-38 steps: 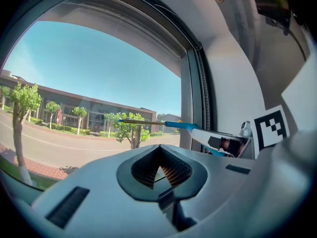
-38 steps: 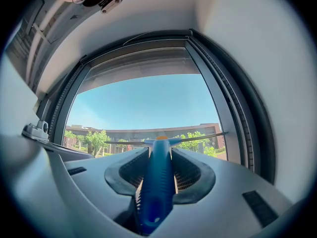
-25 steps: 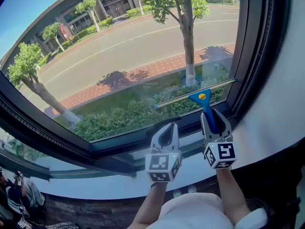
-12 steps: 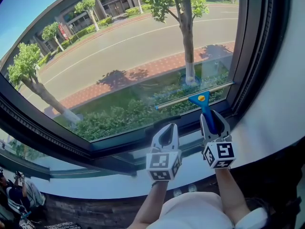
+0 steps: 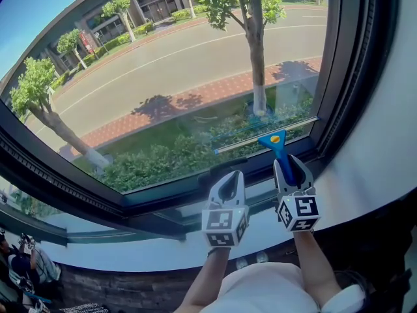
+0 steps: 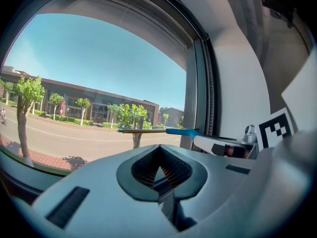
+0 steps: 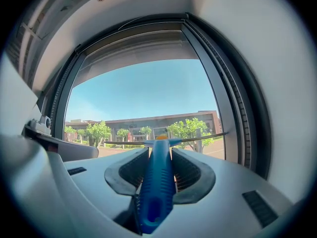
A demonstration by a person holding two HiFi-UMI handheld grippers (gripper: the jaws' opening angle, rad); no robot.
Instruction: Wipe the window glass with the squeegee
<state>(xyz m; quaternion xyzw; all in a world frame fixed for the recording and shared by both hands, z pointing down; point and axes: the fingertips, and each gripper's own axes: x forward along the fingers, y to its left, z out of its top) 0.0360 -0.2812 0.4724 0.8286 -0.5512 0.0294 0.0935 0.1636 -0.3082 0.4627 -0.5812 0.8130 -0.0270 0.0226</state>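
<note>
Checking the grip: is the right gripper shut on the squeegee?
Shut. The right gripper has its fingers pressed against both sides of the blue squeegee handle.

Window frame [image 5: 339, 77] close right (glass [image 5: 163, 64] ahead)

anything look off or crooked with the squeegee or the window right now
Nothing stands out. The right gripper is shut on the squeegee by its blue handle, blade against the window glass near its lower right corner. The left gripper is shut and empty.
</note>
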